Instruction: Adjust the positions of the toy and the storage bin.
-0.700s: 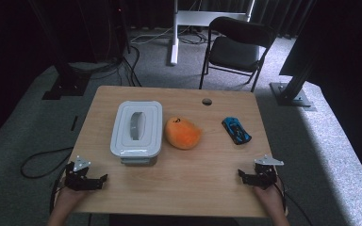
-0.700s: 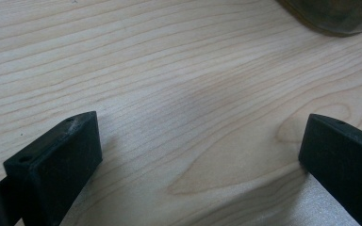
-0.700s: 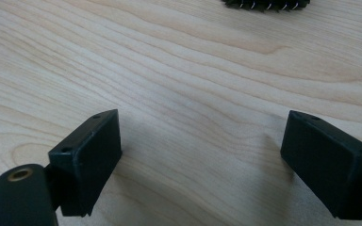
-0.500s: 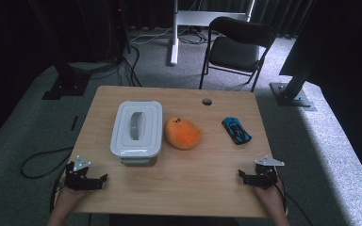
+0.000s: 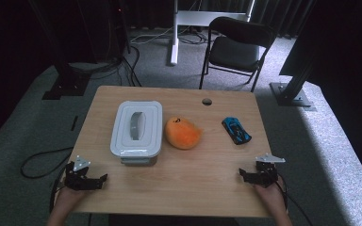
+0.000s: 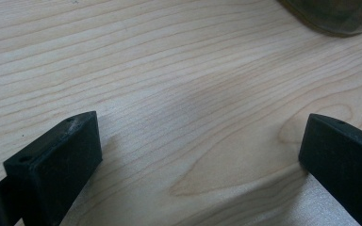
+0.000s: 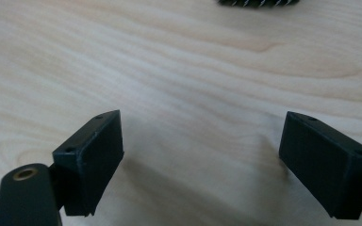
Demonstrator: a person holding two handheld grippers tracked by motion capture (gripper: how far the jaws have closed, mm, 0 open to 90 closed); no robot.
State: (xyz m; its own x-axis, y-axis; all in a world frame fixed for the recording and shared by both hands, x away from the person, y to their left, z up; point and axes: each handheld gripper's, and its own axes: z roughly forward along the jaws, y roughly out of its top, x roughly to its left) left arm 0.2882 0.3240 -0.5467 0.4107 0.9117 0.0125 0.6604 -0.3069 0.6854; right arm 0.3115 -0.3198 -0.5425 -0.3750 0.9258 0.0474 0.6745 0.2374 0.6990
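A white lidded container (image 5: 136,128) stands left of the middle of the wooden table (image 5: 198,188). Beside it lies an orange soft fruit-shaped toy (image 5: 183,133), and farther right a blue toy car (image 5: 236,130). My left gripper (image 5: 97,181) rests at the table's near left corner, held by a hand. Its jaws stand open over bare wood (image 6: 200,127). My right gripper (image 5: 243,175) rests near the front right edge. It is open too, with only wood grain between its jaws (image 7: 202,120). Both are well short of the objects.
A round cable hole (image 5: 207,101) sits near the table's far edge. A dark chair (image 5: 235,47) and a white stand (image 5: 174,33) are behind the table. Cables lie on the grey carpet at the left (image 5: 42,157). The container's rim (image 6: 339,19) shows at the left gripper view's top.
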